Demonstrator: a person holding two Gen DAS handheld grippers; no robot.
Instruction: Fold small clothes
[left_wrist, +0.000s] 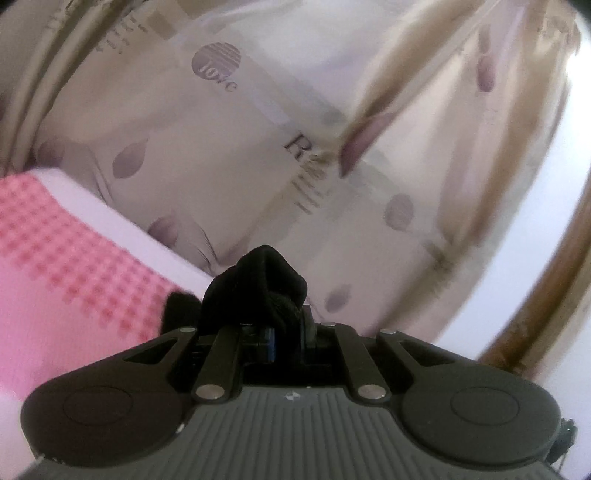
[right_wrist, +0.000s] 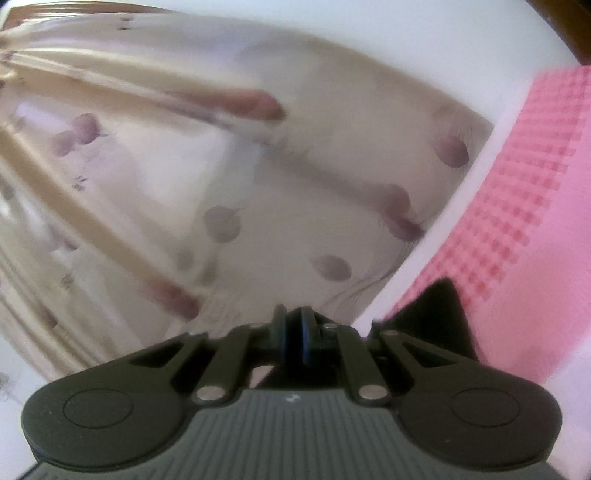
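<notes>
My left gripper (left_wrist: 275, 317) has its jaws clenched on a bunched black fabric garment (left_wrist: 258, 284), which bulges up between and over my fingertips. My right gripper (right_wrist: 293, 332) has its jaws pressed together; a dark corner of the garment (right_wrist: 432, 314) lies just beside it, and I cannot tell whether it is pinched. Beneath lie a pink waffle-textured cloth (left_wrist: 70, 254) and a cream bedsheet printed with purple petals (left_wrist: 229, 155), both blurred.
</notes>
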